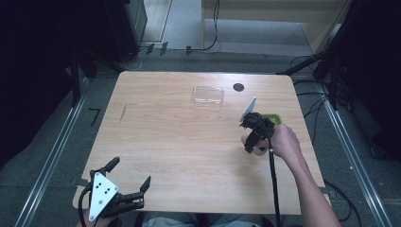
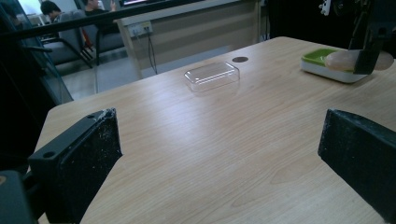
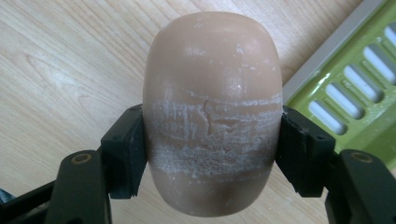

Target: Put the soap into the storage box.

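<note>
A beige oval bar of soap (image 3: 212, 84) with a scuffed white band sits squeezed between the two black jaws of my right gripper (image 3: 212, 156). From above, that right gripper (image 1: 250, 142) hangs over the right part of the wooden table (image 1: 179, 137), with the soap (image 1: 259, 151) just in front of a green soap dish (image 1: 273, 116). The dish's slotted green inset (image 3: 355, 93) lies to the right, below the soap. My left gripper (image 1: 131, 171) stands open at the table's near left corner, nothing between its jaws. In its own view, the left gripper (image 2: 217, 163) faces the soap (image 2: 343, 59) far off at the right.
A clear plastic lid (image 1: 208, 95) lies on the far middle of the table, also as the clear lid (image 2: 212, 75) ahead of the left gripper. A small dark round hole (image 1: 238, 87) sits beside it. Cables and dark stands ring the table on the floor.
</note>
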Demonstrator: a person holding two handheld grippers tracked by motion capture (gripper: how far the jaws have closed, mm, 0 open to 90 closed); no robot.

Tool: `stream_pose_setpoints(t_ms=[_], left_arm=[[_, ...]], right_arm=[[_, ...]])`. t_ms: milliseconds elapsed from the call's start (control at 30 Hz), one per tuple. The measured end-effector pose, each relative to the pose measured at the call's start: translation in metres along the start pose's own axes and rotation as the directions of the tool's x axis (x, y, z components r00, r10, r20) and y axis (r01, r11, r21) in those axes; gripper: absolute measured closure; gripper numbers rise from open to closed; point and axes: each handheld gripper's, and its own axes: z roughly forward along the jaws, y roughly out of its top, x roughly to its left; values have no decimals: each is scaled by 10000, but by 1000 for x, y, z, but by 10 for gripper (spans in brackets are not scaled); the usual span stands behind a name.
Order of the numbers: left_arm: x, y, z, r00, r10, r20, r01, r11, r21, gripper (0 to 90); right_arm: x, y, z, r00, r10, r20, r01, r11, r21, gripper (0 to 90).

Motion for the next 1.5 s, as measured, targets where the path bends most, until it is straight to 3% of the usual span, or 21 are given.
stream_pose_setpoints(t_ms=[1500], left_arm=[[1,-1,-2,9999,-18,-121,19,10000,59,0]], right_arm=[[-36,4,-12,9988,497,-45,-498,9981,-358,337]])
